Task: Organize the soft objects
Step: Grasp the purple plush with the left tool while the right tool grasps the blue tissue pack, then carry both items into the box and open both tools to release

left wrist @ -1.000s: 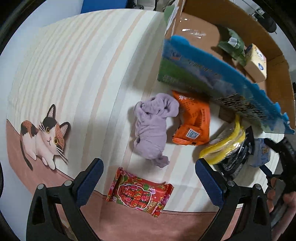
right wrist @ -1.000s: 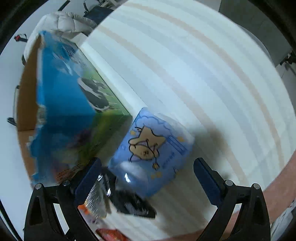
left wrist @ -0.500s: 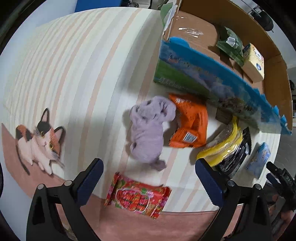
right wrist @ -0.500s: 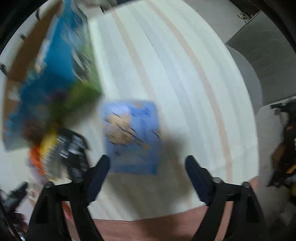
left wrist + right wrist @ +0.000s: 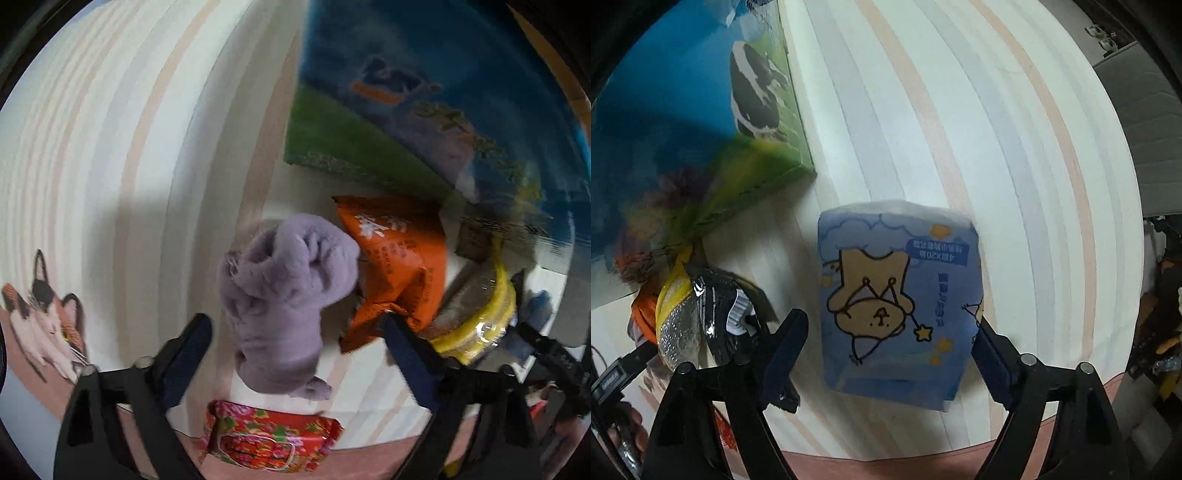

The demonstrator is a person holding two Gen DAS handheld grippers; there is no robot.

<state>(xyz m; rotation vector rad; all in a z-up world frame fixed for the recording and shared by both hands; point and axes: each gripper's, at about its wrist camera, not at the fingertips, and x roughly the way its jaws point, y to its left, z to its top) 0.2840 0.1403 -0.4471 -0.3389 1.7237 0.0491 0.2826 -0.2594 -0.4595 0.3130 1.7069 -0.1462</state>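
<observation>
A crumpled purple cloth [image 5: 284, 299] lies on the striped tablecloth, between the open fingers of my left gripper [image 5: 295, 343], which is low over it and empty. An orange snack bag [image 5: 395, 262] lies right of the cloth. A red flowered packet [image 5: 269, 439] lies just below it. A blue tissue pack with a cartoon bear [image 5: 897, 302] lies between the open fingers of my right gripper [image 5: 890, 350]; the right finger is at the pack's edge, the left is apart from it.
A blue and green cardboard box with a cow print [image 5: 424, 110] [image 5: 701, 122] stands at the back. A yellow packet [image 5: 484, 317] [image 5: 670, 295] and a black foil packet [image 5: 720, 314] lie beside it. A cat picture [image 5: 44, 321] marks the cloth's left edge.
My left gripper has dropped toward the purple cloth, which now sits between its fingers. My right gripper has swung round and closed in over the blue tissue pack.
</observation>
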